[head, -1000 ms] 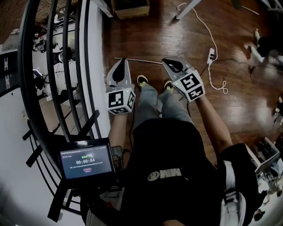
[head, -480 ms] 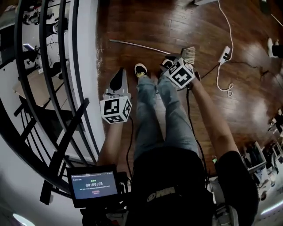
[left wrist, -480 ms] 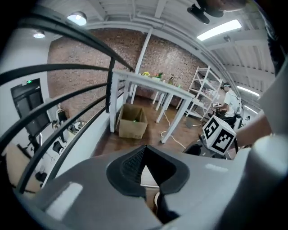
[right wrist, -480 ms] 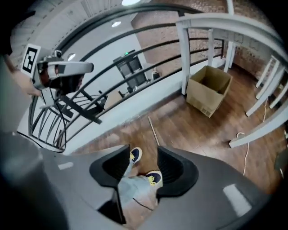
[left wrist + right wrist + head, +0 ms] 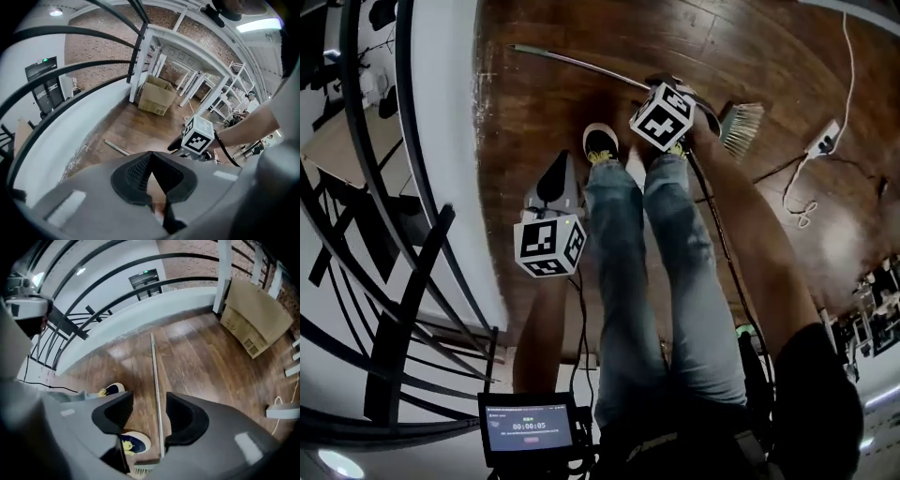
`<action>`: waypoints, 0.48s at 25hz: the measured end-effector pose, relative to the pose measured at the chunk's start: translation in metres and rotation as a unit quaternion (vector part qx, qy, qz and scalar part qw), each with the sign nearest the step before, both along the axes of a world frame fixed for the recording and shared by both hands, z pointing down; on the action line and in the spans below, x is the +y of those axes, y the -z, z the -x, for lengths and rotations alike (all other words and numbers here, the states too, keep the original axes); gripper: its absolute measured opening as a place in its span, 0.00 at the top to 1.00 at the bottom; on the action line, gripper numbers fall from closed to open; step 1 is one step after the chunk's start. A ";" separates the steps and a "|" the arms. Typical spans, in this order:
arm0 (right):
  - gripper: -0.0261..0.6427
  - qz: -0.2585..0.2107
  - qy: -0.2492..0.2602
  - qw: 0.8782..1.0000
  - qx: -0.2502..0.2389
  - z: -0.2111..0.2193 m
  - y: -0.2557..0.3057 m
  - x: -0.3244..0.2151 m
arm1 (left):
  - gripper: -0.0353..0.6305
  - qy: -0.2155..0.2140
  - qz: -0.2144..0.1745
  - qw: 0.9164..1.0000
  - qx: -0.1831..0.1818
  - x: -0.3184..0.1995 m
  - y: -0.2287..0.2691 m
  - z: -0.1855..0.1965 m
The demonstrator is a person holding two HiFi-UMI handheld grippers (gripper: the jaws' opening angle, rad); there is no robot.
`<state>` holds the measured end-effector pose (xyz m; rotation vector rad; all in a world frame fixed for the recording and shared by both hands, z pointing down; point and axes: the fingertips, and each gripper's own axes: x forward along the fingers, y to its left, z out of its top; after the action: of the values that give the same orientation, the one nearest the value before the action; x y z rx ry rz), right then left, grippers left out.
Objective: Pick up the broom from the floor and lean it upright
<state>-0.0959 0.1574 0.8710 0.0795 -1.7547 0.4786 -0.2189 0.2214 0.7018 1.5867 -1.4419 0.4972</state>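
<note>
The broom lies flat on the wooden floor: a thin metal handle (image 5: 572, 64) running left and straw bristles (image 5: 742, 127) at the right. My right gripper (image 5: 149, 405) points steeply down over it, near the bristle end. Its jaws are opening, and the handle (image 5: 157, 394) lies on the floor between them, close to the right pad, with no pad pressing on it. In the head view its marker cube (image 5: 661, 114) covers the jaws. My left gripper (image 5: 555, 167) hangs shut and empty left of the person's legs, apart from the broom; its pads (image 5: 140, 174) meet.
A black railing (image 5: 403, 141) on a white curb (image 5: 455, 141) runs along the left. The person's shoes (image 5: 600, 142) stand just beside the handle. A power strip (image 5: 825, 139) with white cable lies at the right. A cardboard box (image 5: 157, 96) stands farther off.
Both grippers have dropped toward the floor. The right one went from shut to open and now straddles the broom handle. The head view has leaned forward over the broom.
</note>
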 end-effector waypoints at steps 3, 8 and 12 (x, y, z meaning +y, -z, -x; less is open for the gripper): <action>0.63 0.003 0.029 1.000 0.008 0.013 -0.060 0.011 | 0.93 0.034 0.025 0.999 0.004 0.022 -0.051 0.007; 0.63 -0.018 0.070 0.997 0.014 0.032 -0.132 0.022 | 0.93 0.074 0.041 0.996 0.014 0.041 -0.104 0.019; 0.63 -0.033 0.071 0.997 0.020 0.043 -0.162 0.015 | 0.93 0.079 0.039 0.996 0.020 0.045 -0.119 0.025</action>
<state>-0.1391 0.1726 1.0330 0.0099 -1.7238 0.3135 -0.2434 0.2668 0.8205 1.4002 -1.4866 0.4224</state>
